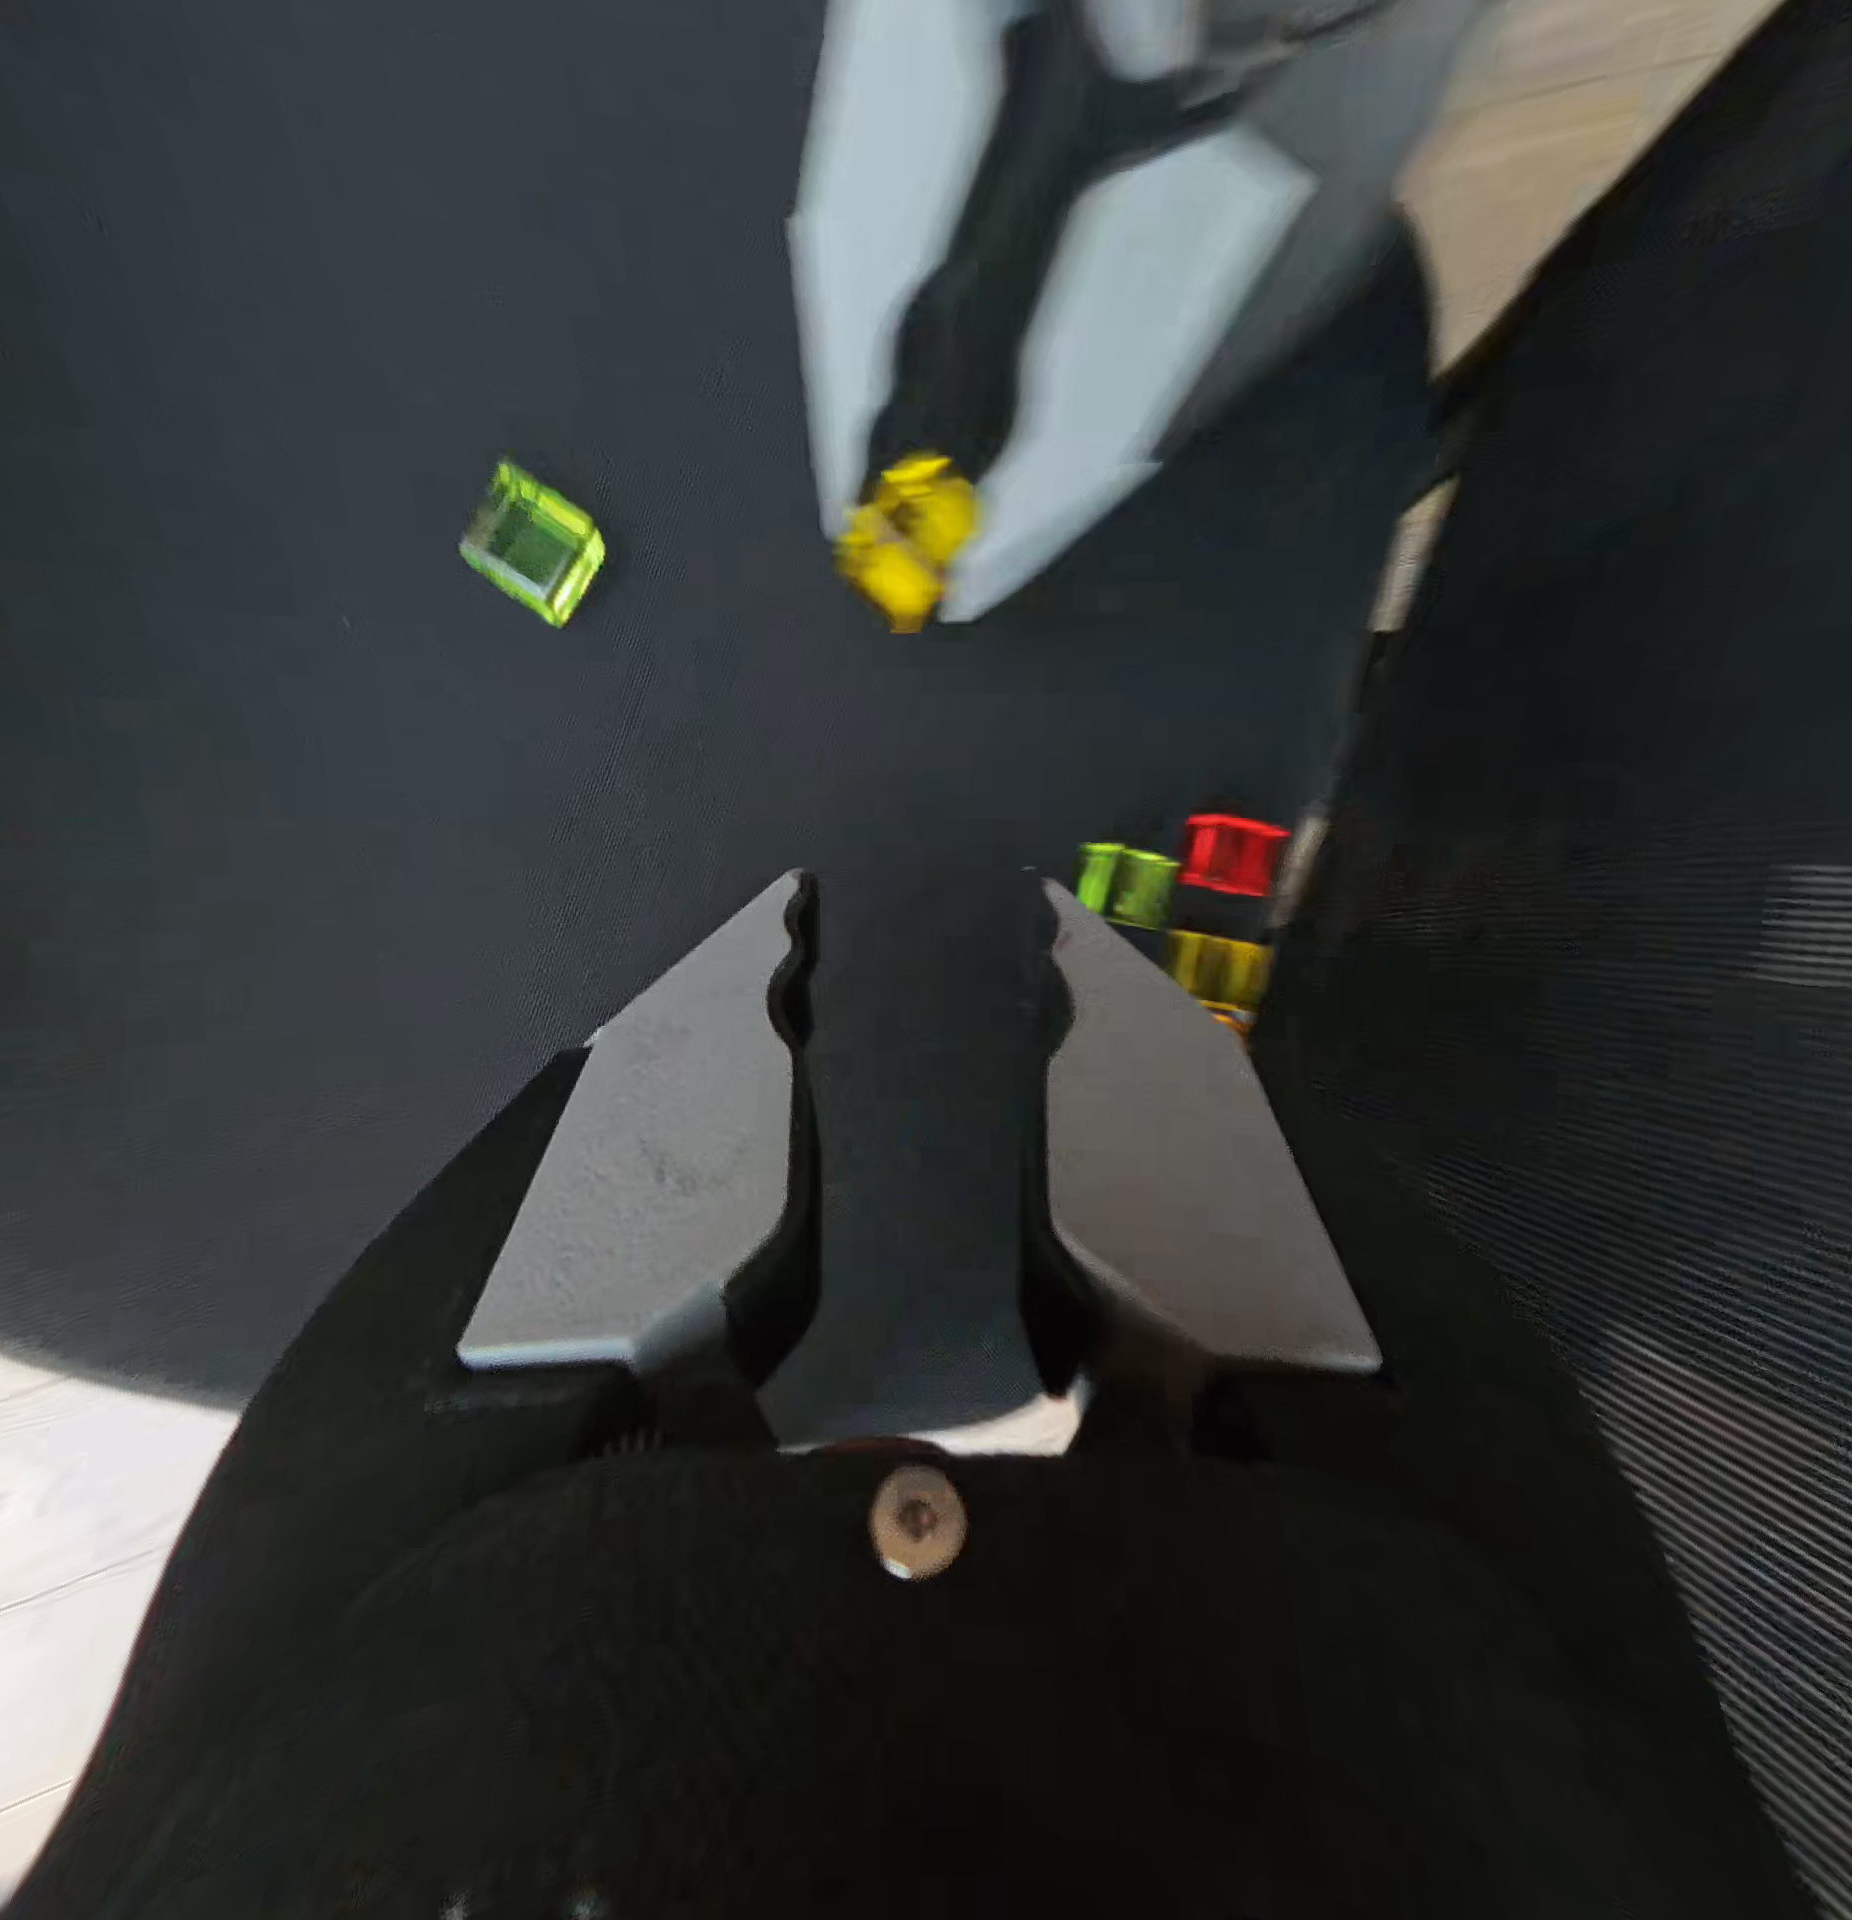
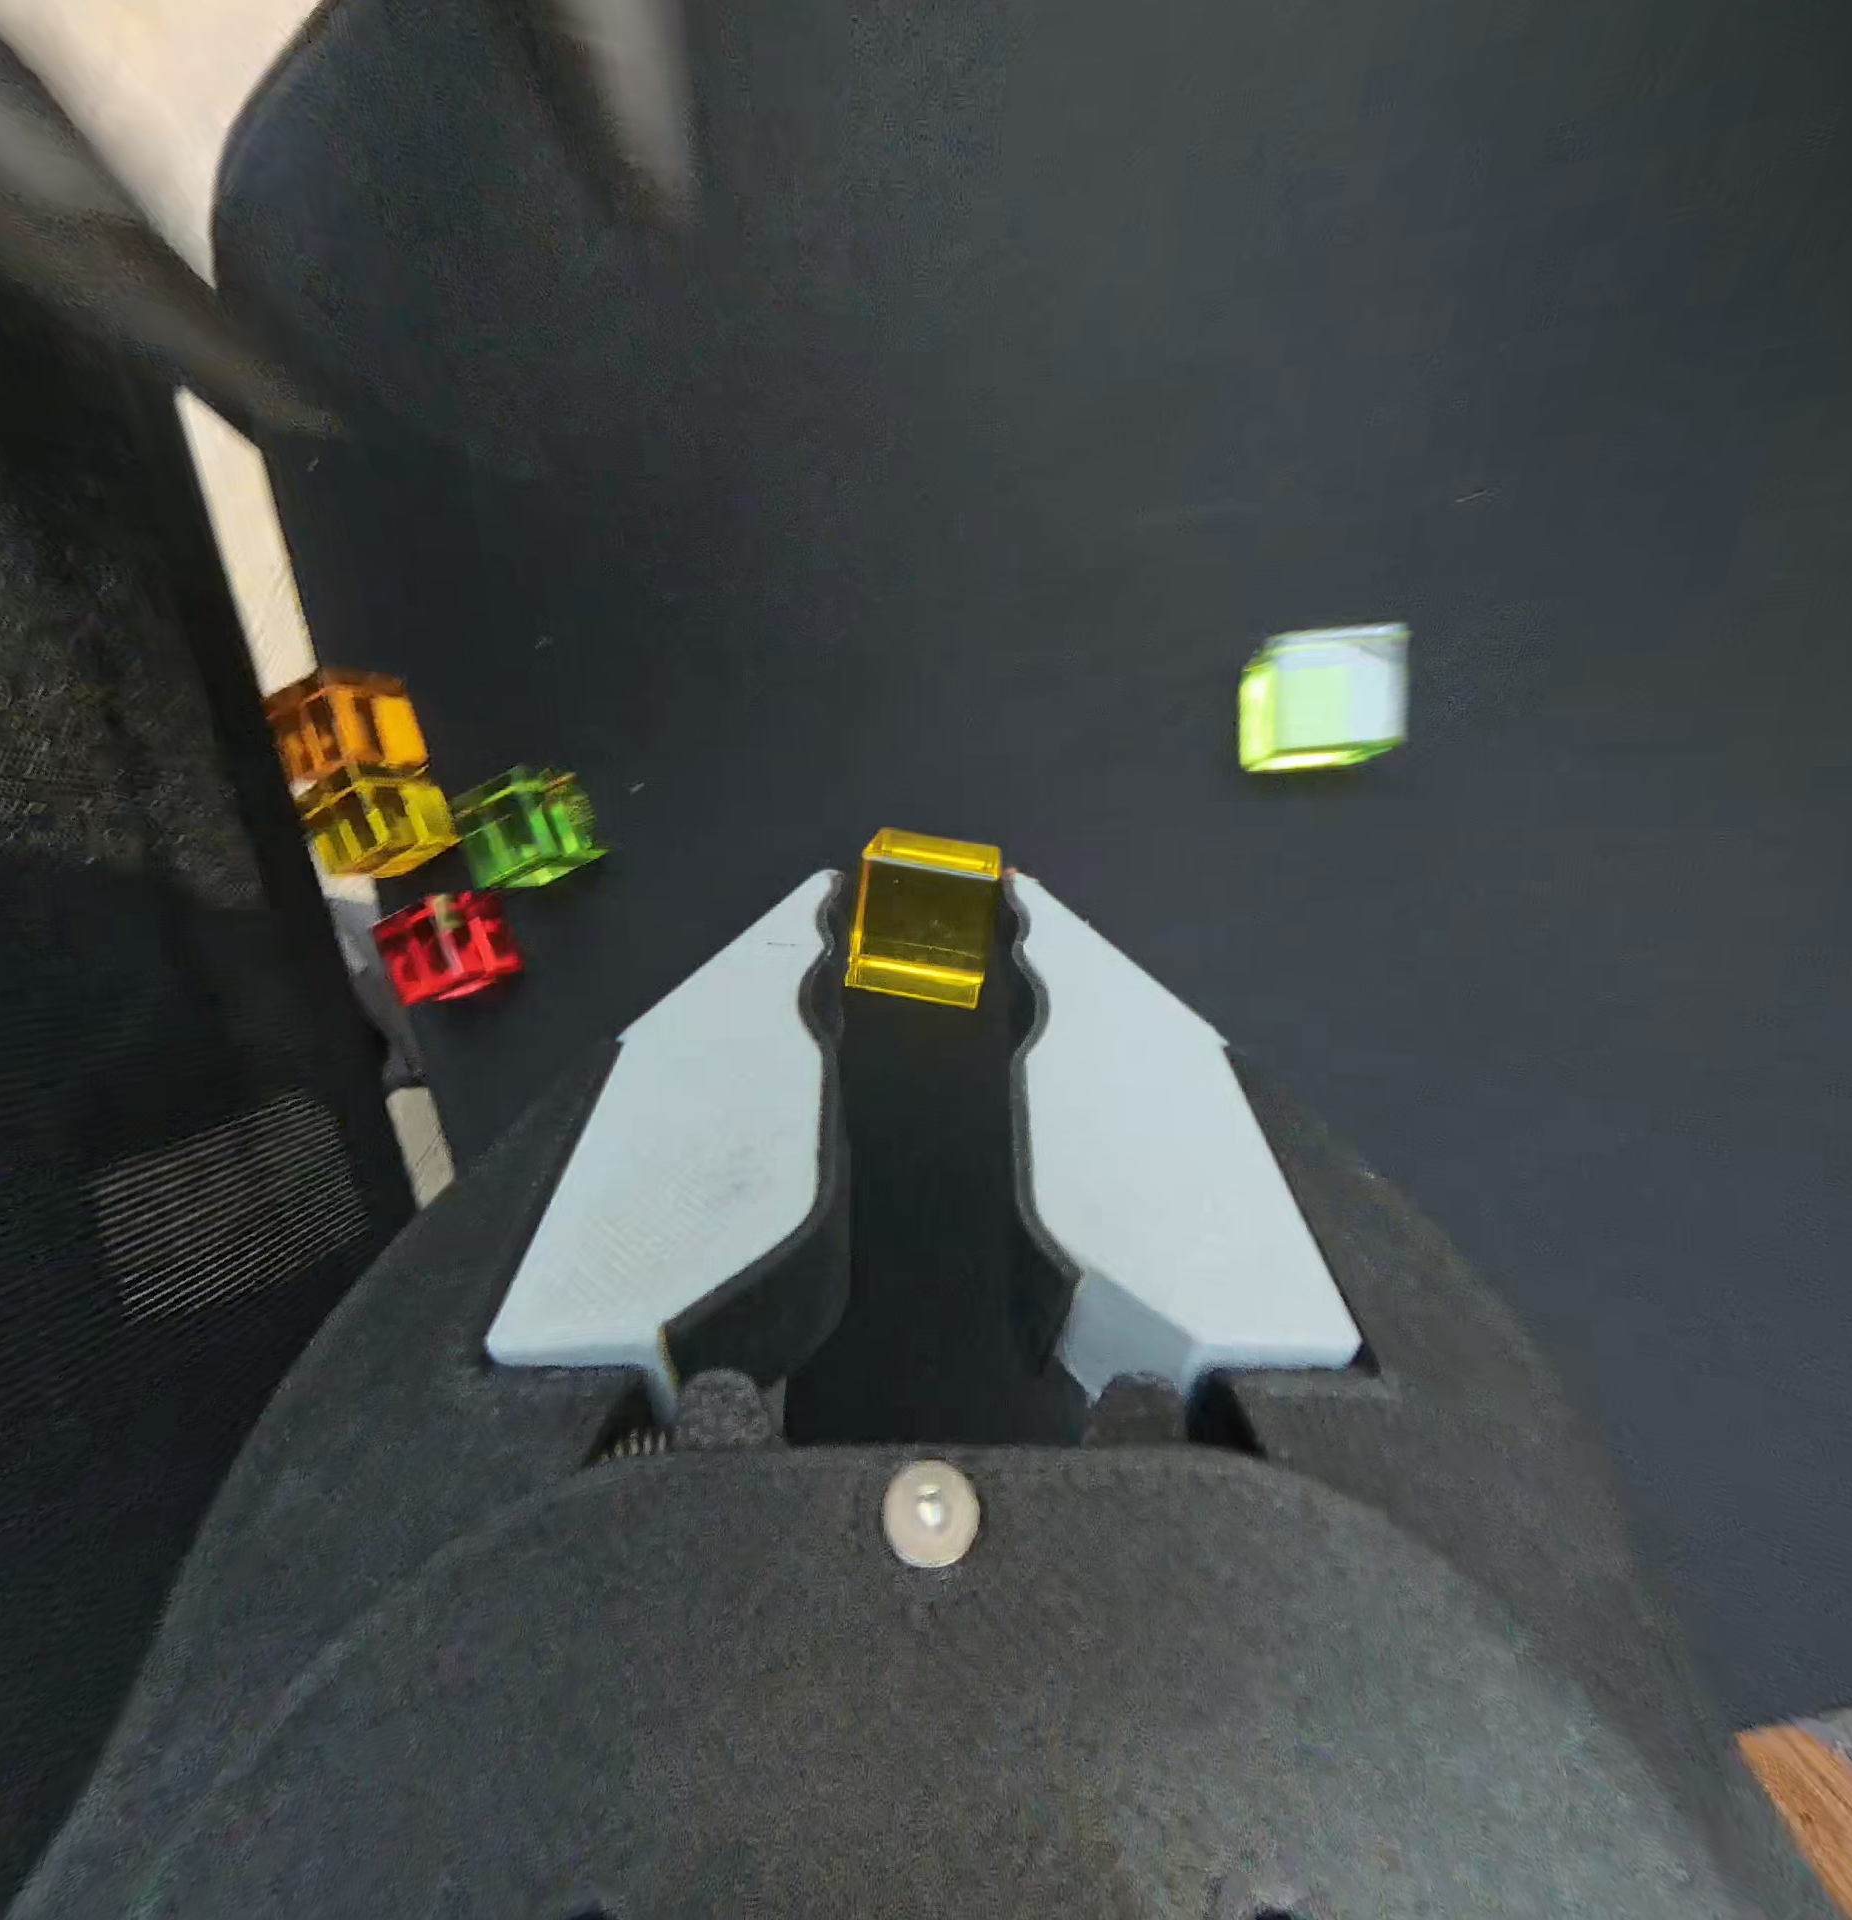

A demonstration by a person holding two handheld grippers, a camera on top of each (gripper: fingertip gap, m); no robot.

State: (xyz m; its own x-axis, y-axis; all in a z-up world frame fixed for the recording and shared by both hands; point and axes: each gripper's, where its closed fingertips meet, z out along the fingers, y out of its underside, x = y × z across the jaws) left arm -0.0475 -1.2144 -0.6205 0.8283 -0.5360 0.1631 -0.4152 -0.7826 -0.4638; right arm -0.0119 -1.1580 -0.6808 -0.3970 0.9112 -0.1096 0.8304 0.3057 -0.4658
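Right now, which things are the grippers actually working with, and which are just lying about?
In hand:
- right gripper shut on yellow cube
- left gripper open, holding nothing

Lying about on dark cloth:
- lone light-green cube
- cluster: orange cube, yellow cube, green cube, red cube

Dim, dark backdrop; motion blur throughout; wide-angle bending at edges.

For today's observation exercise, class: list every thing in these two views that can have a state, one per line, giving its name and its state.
left tool: open, empty, above the dark cloth.
right tool: shut on the yellow cube.
yellow cube: gripped between the pale fingers.
light green cube: lying alone, free.
orange cube: resting at the cloth's edge.
second yellow cube: beside the orange one.
green cube: resting, free.
red cube: resting, free.
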